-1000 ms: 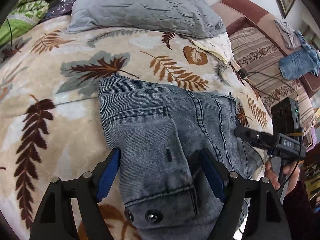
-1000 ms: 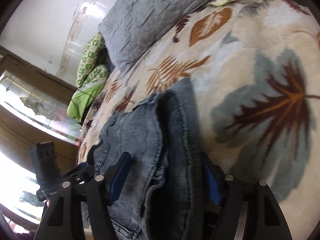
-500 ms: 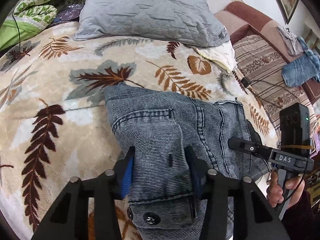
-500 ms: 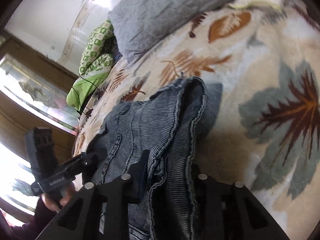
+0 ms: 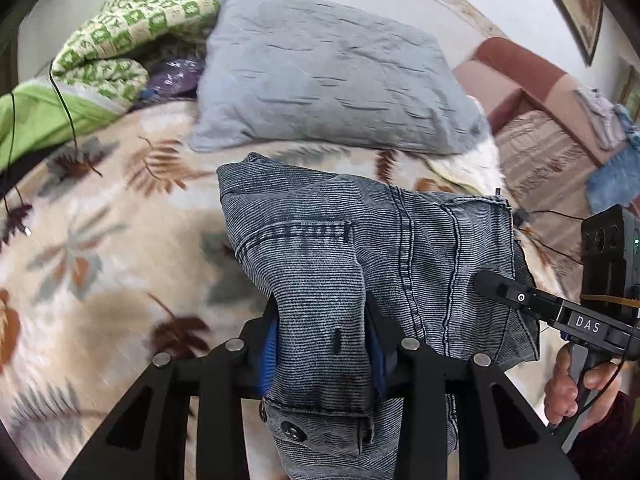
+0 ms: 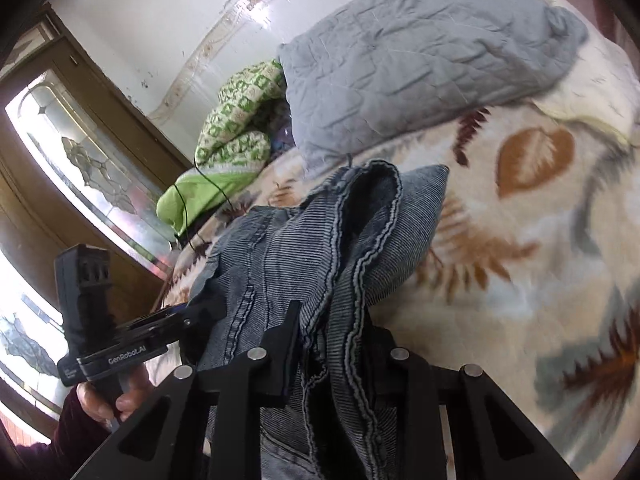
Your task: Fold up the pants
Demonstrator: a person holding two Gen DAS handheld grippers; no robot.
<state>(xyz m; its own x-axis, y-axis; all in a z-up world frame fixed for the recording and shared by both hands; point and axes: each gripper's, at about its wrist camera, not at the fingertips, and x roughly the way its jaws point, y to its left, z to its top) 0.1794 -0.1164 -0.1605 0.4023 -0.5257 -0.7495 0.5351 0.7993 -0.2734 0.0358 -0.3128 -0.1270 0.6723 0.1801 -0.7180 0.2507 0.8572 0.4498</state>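
Observation:
The grey-blue denim pants (image 5: pixel 360 248) are bunched and lifted above a leaf-patterned blanket (image 5: pixel 100 240). My left gripper (image 5: pixel 322 344) is shut on the waistband end near the button. My right gripper (image 6: pixel 332 344) is shut on a bunched hem edge of the pants (image 6: pixel 320 248). The right gripper also shows at the right of the left wrist view (image 5: pixel 496 286), its tip against the fabric. The left gripper shows at the left of the right wrist view (image 6: pixel 188 314), also on the fabric.
A grey pillow (image 5: pixel 328 76) lies behind the pants. A green checked quilt (image 5: pixel 120 44) with a black cable is at the back left. A striped sofa (image 5: pixel 560 152) with clothes stands to the right. A wooden glass door (image 6: pixel 80 152) is beyond the bed.
Both grippers closed from open onto the pants, then lifted the fabric up off the blanket. The pants now hang bunched between them.

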